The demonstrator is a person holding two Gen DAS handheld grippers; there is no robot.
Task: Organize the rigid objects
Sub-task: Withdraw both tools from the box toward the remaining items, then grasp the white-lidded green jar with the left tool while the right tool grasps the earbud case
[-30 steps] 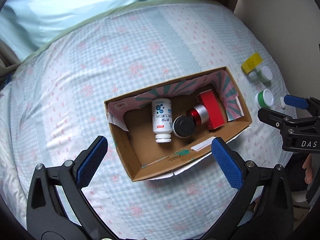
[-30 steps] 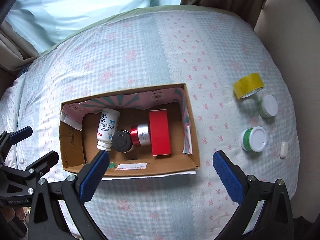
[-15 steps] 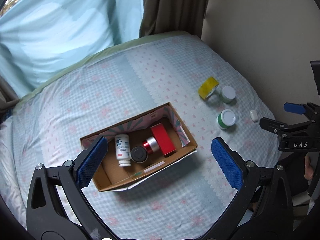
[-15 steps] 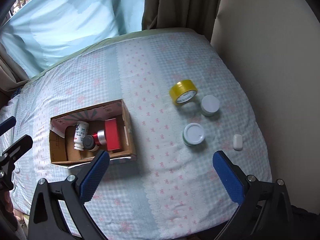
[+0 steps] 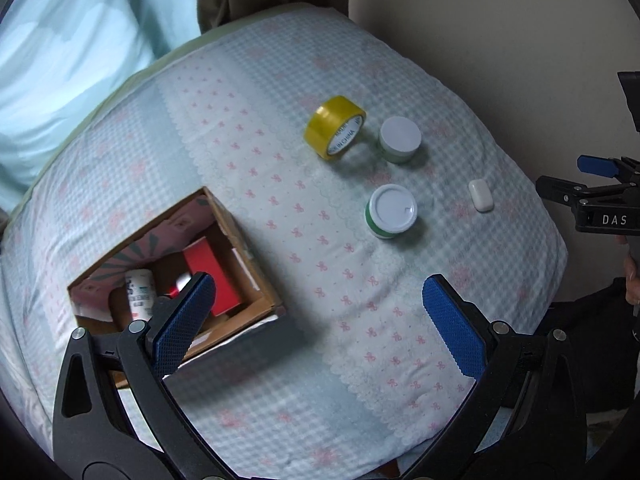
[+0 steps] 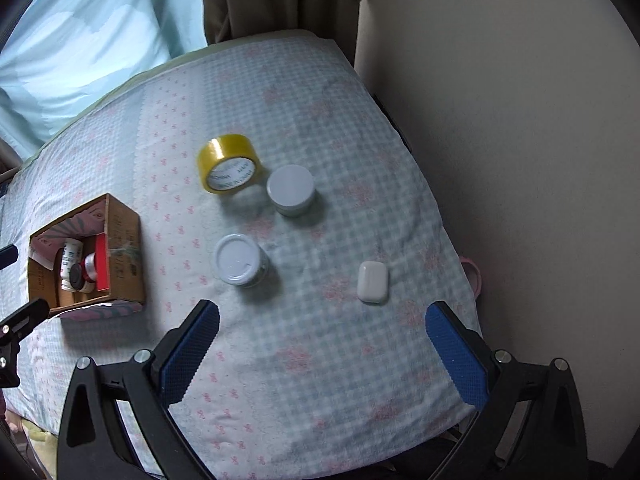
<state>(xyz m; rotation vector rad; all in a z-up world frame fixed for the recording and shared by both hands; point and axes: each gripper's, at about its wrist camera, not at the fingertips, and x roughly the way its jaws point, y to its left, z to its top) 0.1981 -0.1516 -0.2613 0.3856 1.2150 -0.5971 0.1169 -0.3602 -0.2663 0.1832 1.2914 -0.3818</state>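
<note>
Two claws, both spread wide and holding nothing, hang above a bed (image 6: 320, 360) covered in soft checked cloth with pink bows. Over the last second both views have swung away from the box (image 5: 256, 280) toward the loose things on the right, so the box now sits at the left edge. That suggests the next pick will come from the four things not yet packed.

The box is open cardboard with patterned paper lining. Inside lie a red carton (image 5: 208, 272), a white pill bottle (image 5: 140, 292) and a red metallic cylinder with a dark cap (image 6: 80, 276), partly hidden by the left claw (image 5: 316, 316) in its own view.

Outside, well apart from the box, a yellow tape roll (image 6: 228, 168) lies tilted, just beside a low round jar (image 6: 291, 190) with a pale lid. Nearer stands a green-banded tub (image 5: 391, 211) with a white lid. Smallest is a smooth white rounded case (image 6: 373, 282), possibly for earbuds, nearest the right claw (image 6: 320, 344).
</note>
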